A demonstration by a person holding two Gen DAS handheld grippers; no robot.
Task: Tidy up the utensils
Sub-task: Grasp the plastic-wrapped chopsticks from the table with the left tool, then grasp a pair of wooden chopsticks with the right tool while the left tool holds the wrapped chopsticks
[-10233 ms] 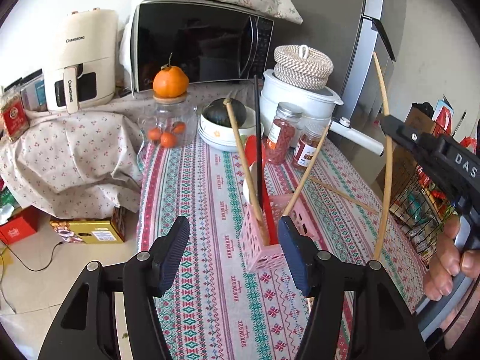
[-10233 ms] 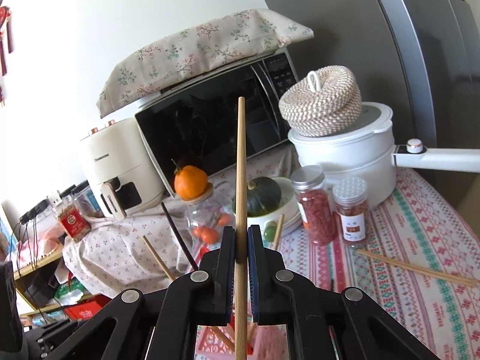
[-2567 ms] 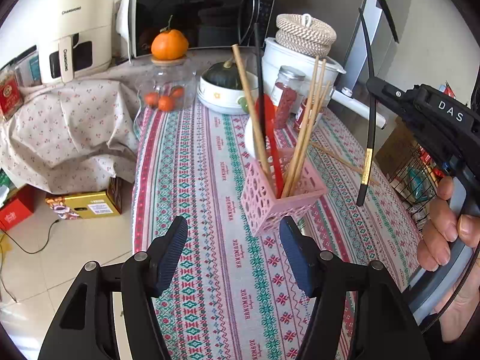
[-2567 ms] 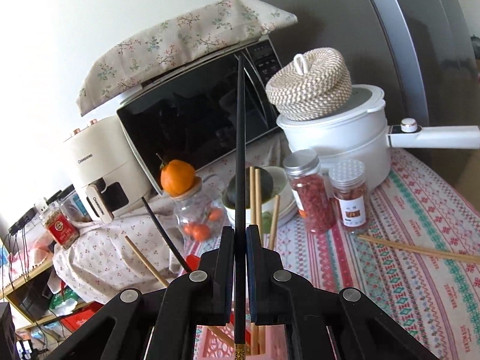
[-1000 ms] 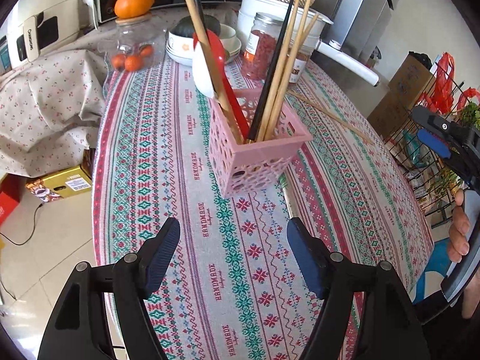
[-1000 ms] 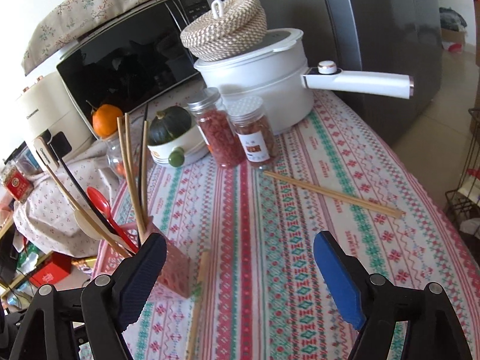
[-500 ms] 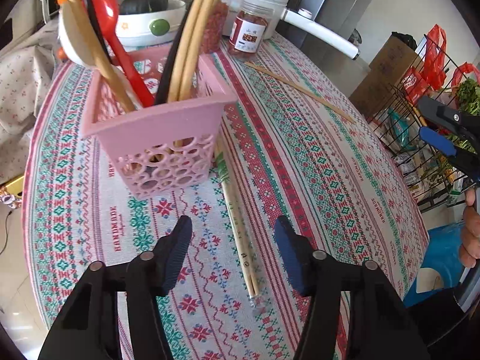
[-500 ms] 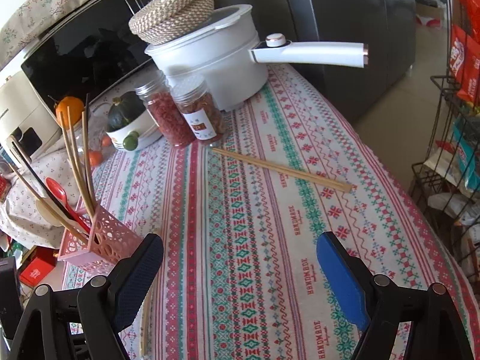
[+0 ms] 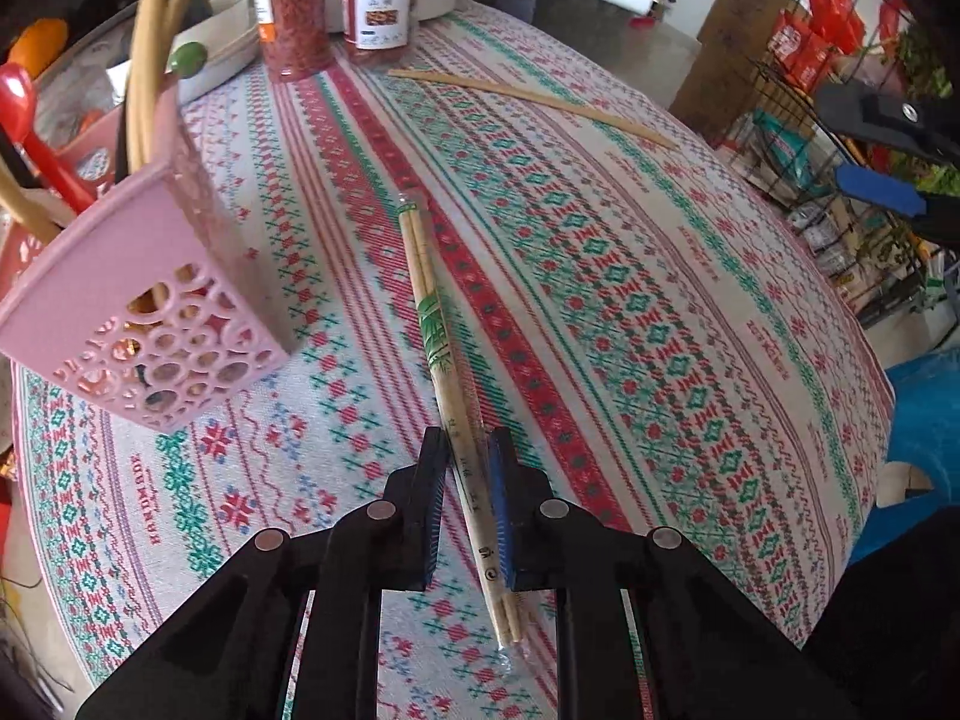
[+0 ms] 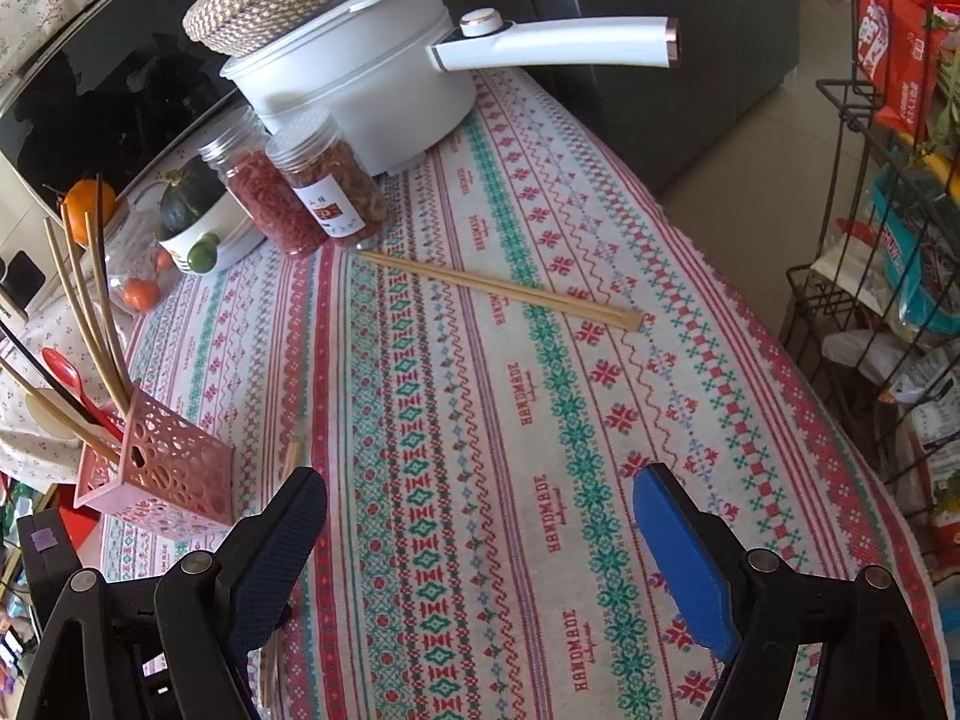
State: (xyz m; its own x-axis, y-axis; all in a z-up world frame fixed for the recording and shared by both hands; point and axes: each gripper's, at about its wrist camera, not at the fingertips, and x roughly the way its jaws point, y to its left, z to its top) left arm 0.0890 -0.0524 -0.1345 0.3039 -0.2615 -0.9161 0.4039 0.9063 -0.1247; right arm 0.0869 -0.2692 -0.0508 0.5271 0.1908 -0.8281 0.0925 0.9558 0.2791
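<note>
Closing on the wrapped chopsticks (image 9: pixel 447 369), our left gripper (image 9: pixel 468 507) has its jaws narrowed to a slim gap, with the pair lying between the pads. We cannot tell whether the pads press yet; the sticks lie flat on the tablecloth (image 9: pixel 630 312). We take them near their thick end, we judge, so that the long part swings free for the lift into the holder.

Our right gripper (image 10: pixel 480 534) hangs over the cloth with jaws spread wide and nothing between them. We judge it stands ready for the next pick.

Just left of the wrapped pair stands the pink holder (image 9: pixel 150 306), already bristling with chopsticks and a red spoon (image 9: pixel 24 120). It sits close, so the carry is short.

Farther off, one loose pair of chopsticks (image 10: pixel 504 291) lies across the cloth, well apart from the holder and not yet gathered. Beyond it, two jars (image 10: pixel 300 192) stand just beside the white pot (image 10: pixel 366 90) at the far edge.
</note>
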